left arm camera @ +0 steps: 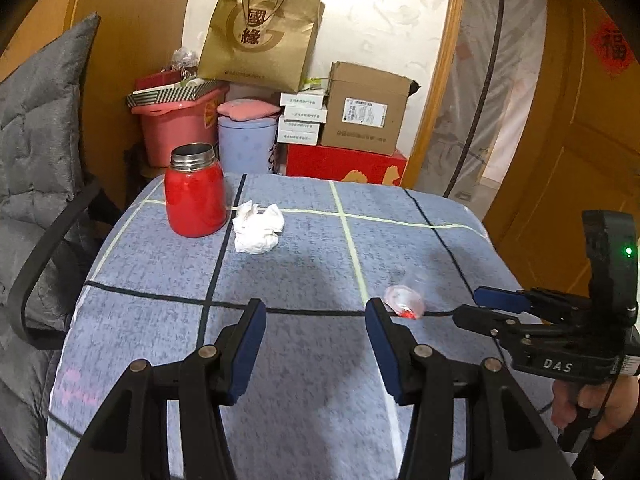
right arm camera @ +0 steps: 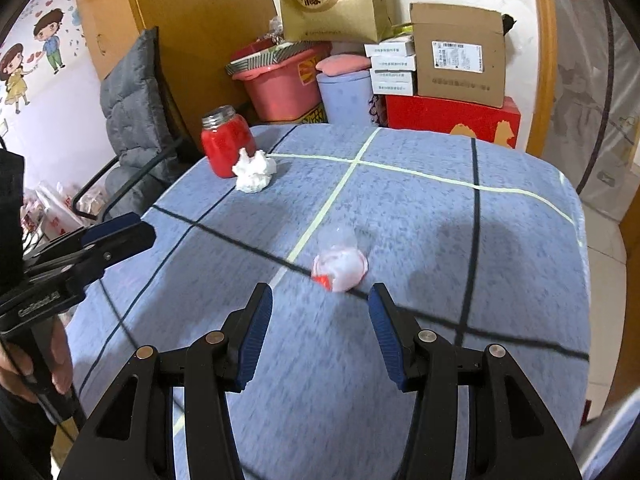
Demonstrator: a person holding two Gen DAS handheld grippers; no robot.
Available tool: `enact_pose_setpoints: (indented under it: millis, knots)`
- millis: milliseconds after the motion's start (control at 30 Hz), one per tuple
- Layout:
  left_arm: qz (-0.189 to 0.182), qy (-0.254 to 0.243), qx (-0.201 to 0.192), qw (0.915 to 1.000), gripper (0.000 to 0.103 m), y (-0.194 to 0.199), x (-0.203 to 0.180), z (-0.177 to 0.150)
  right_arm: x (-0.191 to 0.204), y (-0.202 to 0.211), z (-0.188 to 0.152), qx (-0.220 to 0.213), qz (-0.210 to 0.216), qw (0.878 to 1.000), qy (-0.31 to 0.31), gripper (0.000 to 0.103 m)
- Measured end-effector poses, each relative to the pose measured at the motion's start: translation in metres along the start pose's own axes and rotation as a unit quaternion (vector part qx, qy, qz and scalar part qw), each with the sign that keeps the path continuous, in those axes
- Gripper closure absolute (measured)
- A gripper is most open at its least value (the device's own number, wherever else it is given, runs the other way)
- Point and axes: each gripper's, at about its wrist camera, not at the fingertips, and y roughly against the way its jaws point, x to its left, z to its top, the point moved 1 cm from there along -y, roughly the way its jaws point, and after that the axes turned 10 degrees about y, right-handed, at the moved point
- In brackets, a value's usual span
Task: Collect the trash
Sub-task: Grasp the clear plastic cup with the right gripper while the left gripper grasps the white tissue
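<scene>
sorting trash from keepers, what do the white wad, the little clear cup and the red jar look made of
White wad: soft tissue paper, matte and crumpled into folds. Little clear cup: thin see-through plastic, probably, with a red-marked peeled lid; it is blurred. Red jar: glossy red body, metal or coated, with a bare threaded steel-looking neck, no lid.

Both tools are hovering side by side with their blue-padded fingers spread wide and gripping nothing. The left tool (left arm camera: 316,312) is pointing forward, and the right tool (right arm camera: 320,300) is angling slightly leftward, each held by a hand on its handle.
</scene>
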Motion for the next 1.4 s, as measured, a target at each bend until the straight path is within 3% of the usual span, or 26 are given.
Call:
enact_pose_setpoints:
  millis: [233,467,500,567,933,1167,1200,1267,1400]
  knots:
    - [0.005,0.009,0.004,0.9999,0.051,-0.029,0.015,0.016,-0.009,-0.04,0.013,0.013,-0.008,1.0,-0.004,0.052]
    - [0.01,0.024,0.005,0.9996,0.042,-0.057,0.03,0.037,-0.014,-0.064,0.021,0.018,-0.007,1.0,-0.01,0.055]
    - [0.01,0.023,0.006,0.9997,0.041,-0.061,0.031,0.039,-0.014,-0.067,0.022,0.019,-0.006,1.0,-0.01,0.056]
    - [0.015,0.022,0.008,0.9996,0.04,-0.073,0.033,0.046,-0.013,-0.071,0.022,0.02,-0.004,1.0,-0.004,0.069]
    - [0.048,0.019,0.021,0.9984,0.04,-0.14,0.04,0.066,-0.028,-0.061,0.008,0.004,0.012,1.0,-0.022,0.069]
    - [0.054,0.043,0.039,0.9968,0.04,-0.168,0.045,0.071,-0.036,-0.052,-0.003,0.0,0.022,0.999,-0.032,0.069]
    - [0.054,0.048,0.045,0.9964,0.042,-0.172,0.046,0.07,-0.037,-0.05,-0.004,0.001,0.023,0.999,-0.031,0.069]
    - [0.059,0.051,0.058,0.9953,0.061,-0.18,0.047,0.068,-0.038,-0.049,-0.006,0.002,0.026,0.999,-0.031,0.069]
    - [0.052,0.049,0.049,0.9962,0.067,-0.174,0.045,0.067,-0.04,-0.041,-0.01,-0.001,0.027,0.999,-0.034,0.069]
